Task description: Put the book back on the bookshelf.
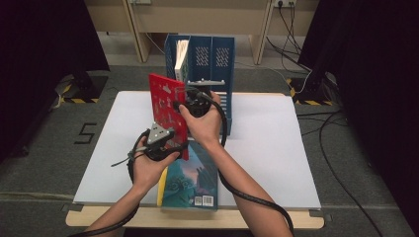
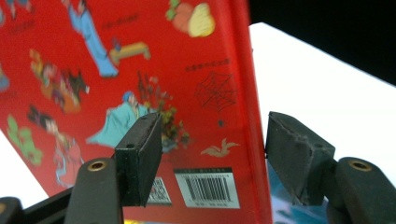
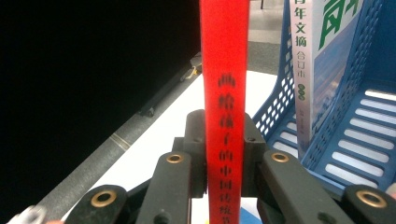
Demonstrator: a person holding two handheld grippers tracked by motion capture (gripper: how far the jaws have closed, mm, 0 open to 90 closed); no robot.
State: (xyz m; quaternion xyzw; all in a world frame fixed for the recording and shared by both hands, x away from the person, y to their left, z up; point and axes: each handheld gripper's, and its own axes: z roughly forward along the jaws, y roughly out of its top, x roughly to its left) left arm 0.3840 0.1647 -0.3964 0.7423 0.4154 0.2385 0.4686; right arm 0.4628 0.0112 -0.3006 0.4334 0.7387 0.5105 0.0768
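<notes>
Red book stood upright above the white surface, near its middle, just in front of the blue file rack. In the right gripper view its spine ran vertical between the two jaws, which pressed against both covers: right tool clenched on the red book. In the high view the right tool sat at the book's rack-side edge. Left tool was released; its jaws stood apart, one in front of the back cover near the barcode, the other past the book's edge, neither clearly touching. In the high view the left tool was at the book's lower near corner. A teal book lay flat on the surface beneath, close to the near edge. In the rack's leftmost compartment a white book with green lettering stood upright, just beside the red one.
</notes>
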